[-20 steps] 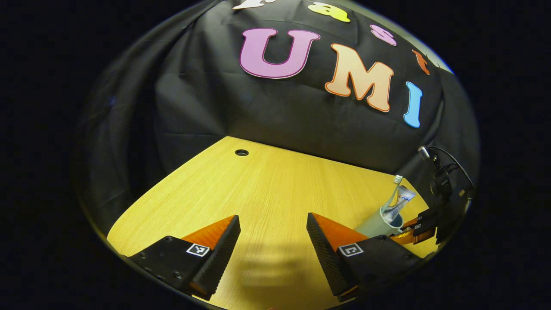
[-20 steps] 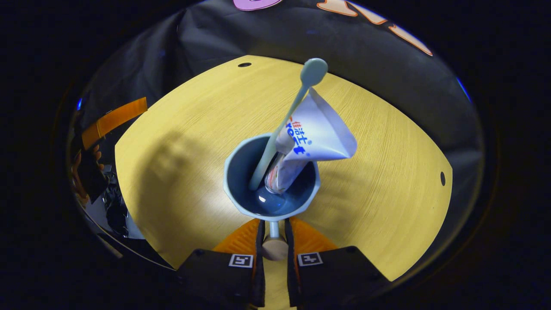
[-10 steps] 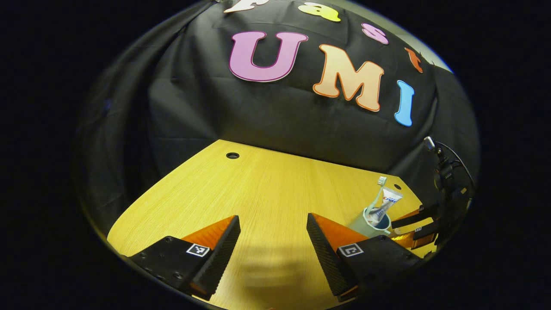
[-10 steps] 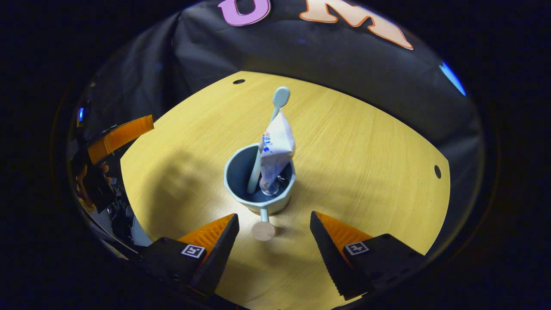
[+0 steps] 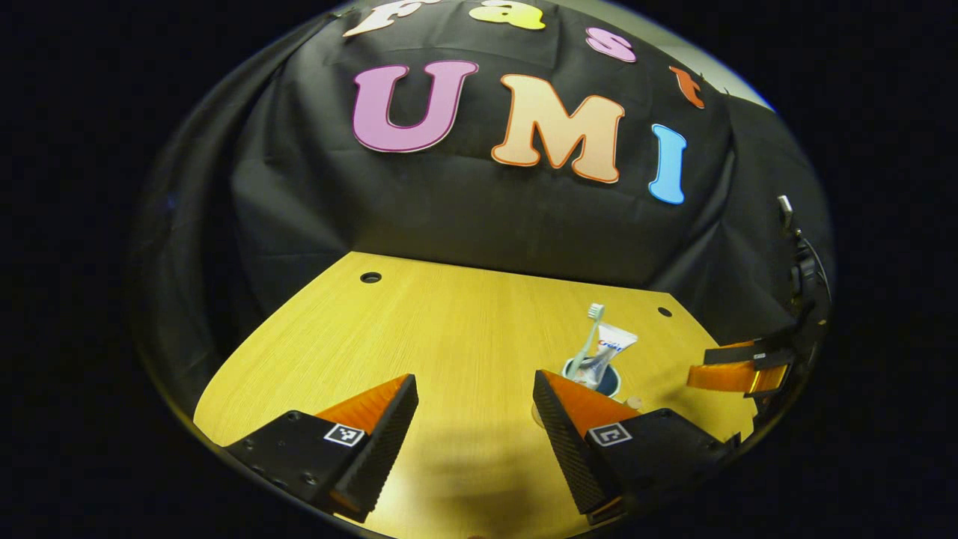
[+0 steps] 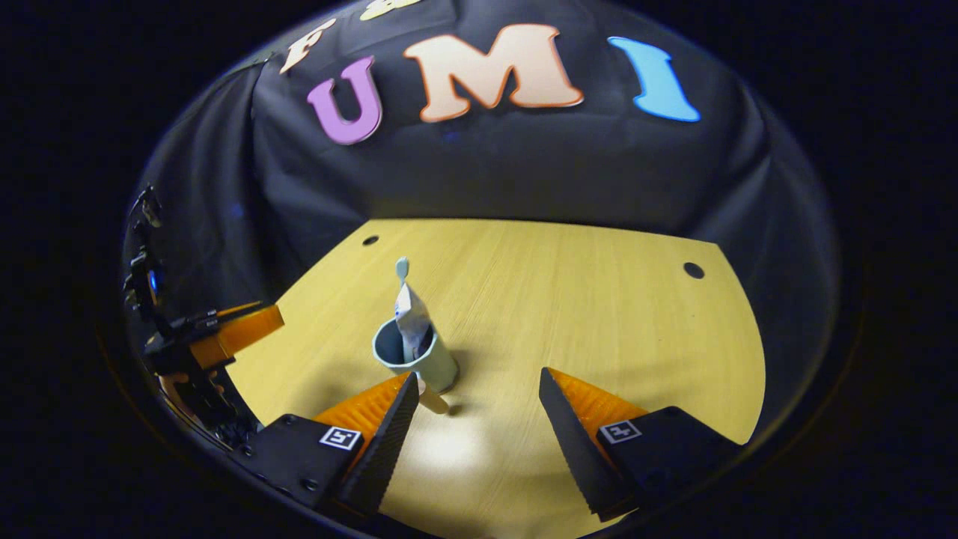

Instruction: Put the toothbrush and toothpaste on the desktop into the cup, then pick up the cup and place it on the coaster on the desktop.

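1. As the cup [image 6: 415, 359] stood upright on the desktop [image 6: 599, 299], it held the toothbrush [image 6: 402, 271] and toothpaste [image 6: 410, 318].
2. Whether a coaster lay beneath it could not be told.
3. Both the right gripper [image 6: 475, 419] and the left gripper [image 5: 475, 419] gaped wide, holding nothing.

Pale blue-green cup [image 6: 410, 358] and toothbrush [image 6: 402, 269], white toothpaste [image 6: 411, 318], yellow wood-grain desktop [image 6: 569, 299].

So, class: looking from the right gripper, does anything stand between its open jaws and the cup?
Nothing visible does. In the right gripper view, the cup, holding the toothbrush and toothpaste, stands just ahead of the right gripper, towards its left-hand finger, with bare desktop between them.
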A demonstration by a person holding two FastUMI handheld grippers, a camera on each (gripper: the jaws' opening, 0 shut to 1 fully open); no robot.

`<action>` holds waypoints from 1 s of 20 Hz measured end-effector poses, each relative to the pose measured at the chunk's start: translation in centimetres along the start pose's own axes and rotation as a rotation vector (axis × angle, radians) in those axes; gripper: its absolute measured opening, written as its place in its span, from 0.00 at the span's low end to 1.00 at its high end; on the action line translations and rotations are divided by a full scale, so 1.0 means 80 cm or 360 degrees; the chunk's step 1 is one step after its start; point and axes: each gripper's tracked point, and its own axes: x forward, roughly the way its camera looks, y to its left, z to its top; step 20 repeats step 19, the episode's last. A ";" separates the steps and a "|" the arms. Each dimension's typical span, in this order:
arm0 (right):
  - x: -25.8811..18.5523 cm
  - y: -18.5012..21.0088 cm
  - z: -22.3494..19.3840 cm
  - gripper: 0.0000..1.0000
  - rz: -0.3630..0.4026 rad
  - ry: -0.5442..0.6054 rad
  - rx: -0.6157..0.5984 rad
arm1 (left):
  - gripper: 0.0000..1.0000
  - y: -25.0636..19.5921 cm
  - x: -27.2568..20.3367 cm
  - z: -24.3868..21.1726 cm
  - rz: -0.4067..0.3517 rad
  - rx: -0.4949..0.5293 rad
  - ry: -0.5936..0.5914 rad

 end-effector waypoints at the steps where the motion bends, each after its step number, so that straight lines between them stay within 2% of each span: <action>1: -0.010 -0.010 0.006 0.98 -0.0025 -0.0050 0.0038 | 0.92 -0.012 -0.001 0.005 -0.0014 -0.0008 -0.0016; 6: -0.067 -0.051 0.020 0.99 -0.0135 -0.0254 0.0183 | 0.92 -0.065 -0.002 0.012 -0.0087 0.0013 -0.0015; 10: -0.103 -0.067 0.035 0.99 -0.0188 -0.0405 0.0196 | 0.92 -0.086 -0.003 0.012 -0.0117 0.0047 -0.0007; 15: -0.122 -0.091 0.030 0.99 -0.0256 -0.0417 0.0194 | 0.92 -0.097 -0.011 0.002 -0.0122 0.0036 0.0031; 20: -0.135 -0.100 0.029 0.99 -0.0242 -0.0459 0.0247 | 0.92 -0.095 -0.018 0.002 -0.0088 0.0034 0.0017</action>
